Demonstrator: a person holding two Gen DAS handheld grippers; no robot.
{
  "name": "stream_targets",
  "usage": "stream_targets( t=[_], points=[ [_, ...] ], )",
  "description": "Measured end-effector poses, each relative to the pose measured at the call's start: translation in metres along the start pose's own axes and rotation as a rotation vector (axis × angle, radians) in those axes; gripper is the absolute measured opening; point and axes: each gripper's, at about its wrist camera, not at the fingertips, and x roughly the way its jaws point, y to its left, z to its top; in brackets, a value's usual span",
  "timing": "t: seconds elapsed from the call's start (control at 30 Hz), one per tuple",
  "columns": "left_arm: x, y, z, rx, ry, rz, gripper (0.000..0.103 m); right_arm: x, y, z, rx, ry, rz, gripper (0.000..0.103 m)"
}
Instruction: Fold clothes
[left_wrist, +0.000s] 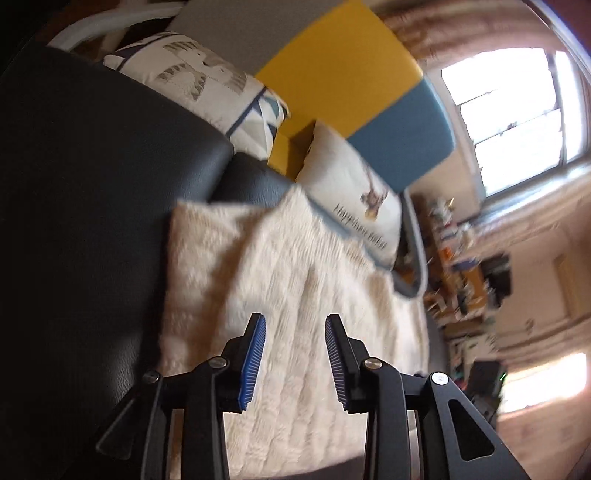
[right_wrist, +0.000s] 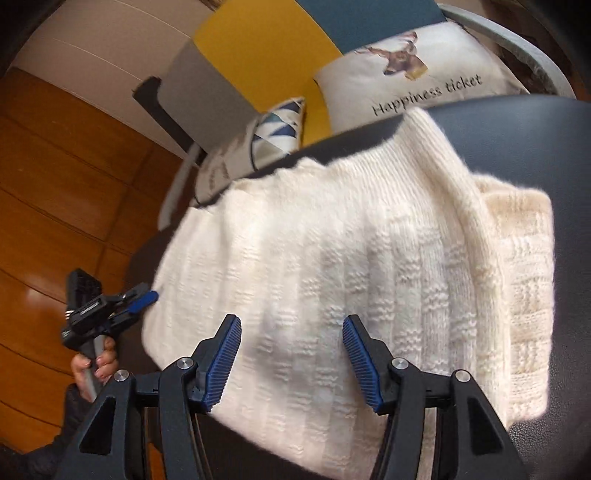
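A cream knitted sweater (right_wrist: 332, 258) lies folded on a dark leather sofa seat (right_wrist: 569, 155); its folded sleeve runs along the right side. In the left wrist view the same sweater (left_wrist: 280, 288) spreads below my left gripper (left_wrist: 295, 321), which hangs above it, jaws parted, nothing between the blue pads. My right gripper (right_wrist: 291, 325) hovers over the sweater's near part, jaws wide apart and empty. The right wrist view also catches the left gripper (right_wrist: 146, 297) at the sweater's left edge, held by a hand (right_wrist: 94, 365); its tips sit close to the knit without gripping it.
Printed cushions (right_wrist: 413, 77) (left_wrist: 207, 81) lean at the sofa's back under yellow, grey and teal wall panels (left_wrist: 343, 70). A wooden floor (right_wrist: 55, 184) lies left of the sofa. A bright window (left_wrist: 517, 118) and cluttered shelves (left_wrist: 461, 277) are on the right.
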Motion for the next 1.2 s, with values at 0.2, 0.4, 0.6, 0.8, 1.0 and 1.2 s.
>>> stream_targets(
  t=[0.2,0.4,0.6,0.8,1.0,1.2],
  points=[
    [0.019,0.007,-0.026,0.045,0.089,0.077,0.032,-0.001,-0.031,-0.021,0.116,0.037,0.056,0.048],
    [0.000,0.022,-0.048,0.028,0.115,0.050,0.024,-0.011,-0.042,-0.048,0.138,0.086,0.070,0.046],
    [-0.021,0.020,-0.075,0.062,0.130,0.083,0.024,-0.020,-0.032,-0.088,0.076,0.180,0.052,0.046],
    [-0.051,0.035,-0.121,0.028,0.166,0.047,0.024,-0.050,-0.032,-0.153,0.070,0.255,0.098,0.045],
    [-0.097,-0.017,-0.159,0.329,0.088,0.137,0.029,-0.088,-0.006,-0.184,-0.041,0.245,0.063,0.050],
    [-0.071,-0.101,-0.142,0.684,0.060,0.095,0.037,-0.096,0.025,-0.146,-0.113,0.097,0.006,0.052]
  ],
)
